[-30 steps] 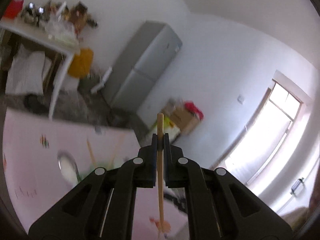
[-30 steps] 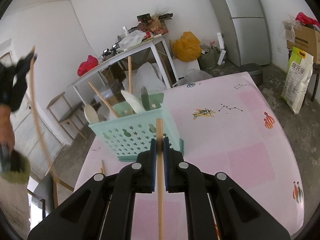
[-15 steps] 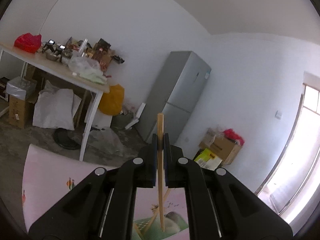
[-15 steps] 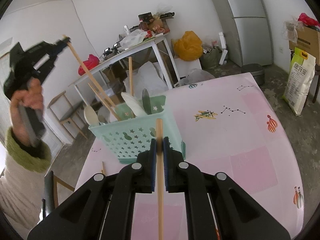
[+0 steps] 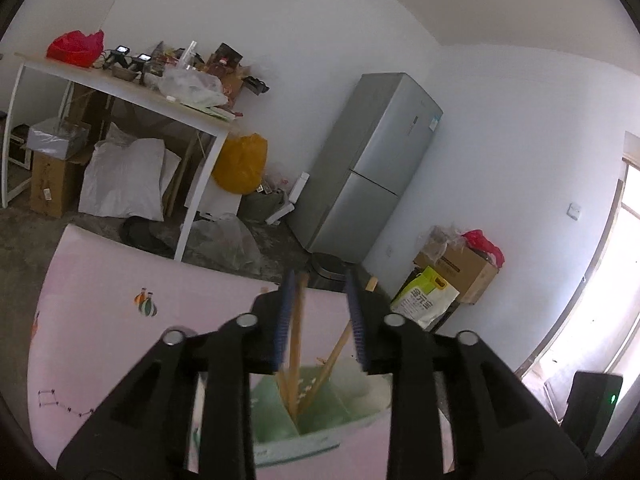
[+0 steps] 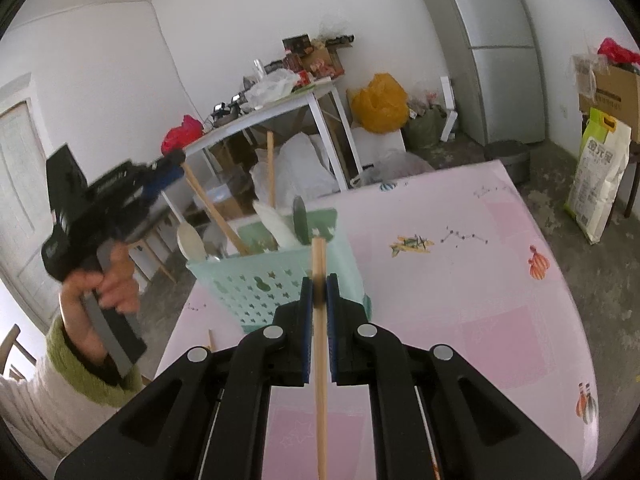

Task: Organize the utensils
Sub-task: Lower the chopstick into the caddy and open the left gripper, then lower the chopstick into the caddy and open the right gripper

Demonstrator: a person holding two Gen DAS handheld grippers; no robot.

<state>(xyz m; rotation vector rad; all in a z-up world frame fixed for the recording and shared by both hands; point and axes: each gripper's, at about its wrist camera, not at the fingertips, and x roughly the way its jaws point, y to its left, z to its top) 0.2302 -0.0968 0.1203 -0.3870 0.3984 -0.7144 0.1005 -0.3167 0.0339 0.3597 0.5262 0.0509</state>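
Left gripper (image 5: 320, 320), clamped on a chopstick (image 5: 295, 344) one second earlier, is now lowered over the green basket (image 5: 320, 420) with jaws just opened and the chopstick released into a compartment, while the right gripper (image 6: 319, 308) is kept closed on a second chopstick (image 6: 320, 344) near the basket.

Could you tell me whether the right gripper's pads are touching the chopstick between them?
Touching. In the right wrist view the right gripper has both blue pads pressed flat against the chopstick, with no gap on either side.
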